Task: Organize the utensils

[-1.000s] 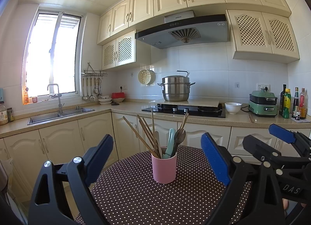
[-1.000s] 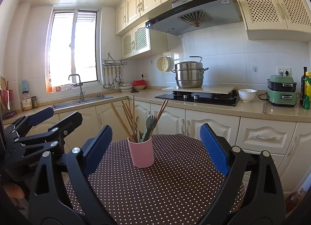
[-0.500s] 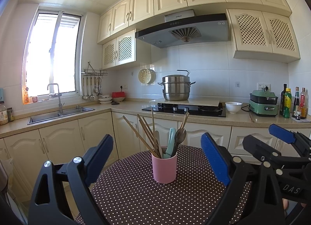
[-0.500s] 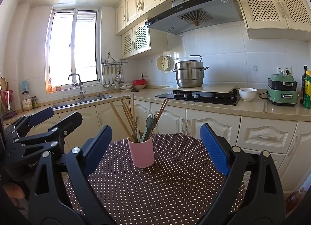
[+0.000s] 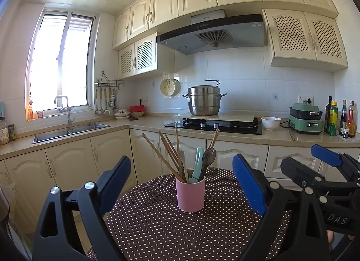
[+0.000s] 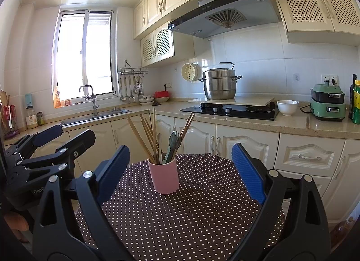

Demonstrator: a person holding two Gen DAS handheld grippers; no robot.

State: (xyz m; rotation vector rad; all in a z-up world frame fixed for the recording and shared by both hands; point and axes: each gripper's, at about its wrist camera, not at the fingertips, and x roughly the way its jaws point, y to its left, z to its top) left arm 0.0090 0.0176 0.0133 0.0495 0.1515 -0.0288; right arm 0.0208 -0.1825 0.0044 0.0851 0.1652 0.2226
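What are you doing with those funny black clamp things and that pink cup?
A person holds a two-finger gripper in each hand. The left gripper and right gripper are both open and hold nothing. They point at a pink cup standing on the polka-dot table. Chopsticks and spoons stand jumbled inside it. Nothing has been pulled out yet.

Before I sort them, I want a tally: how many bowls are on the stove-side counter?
1: a white bowl on the counter, between the black hob and the green appliance. Others may be hidden.
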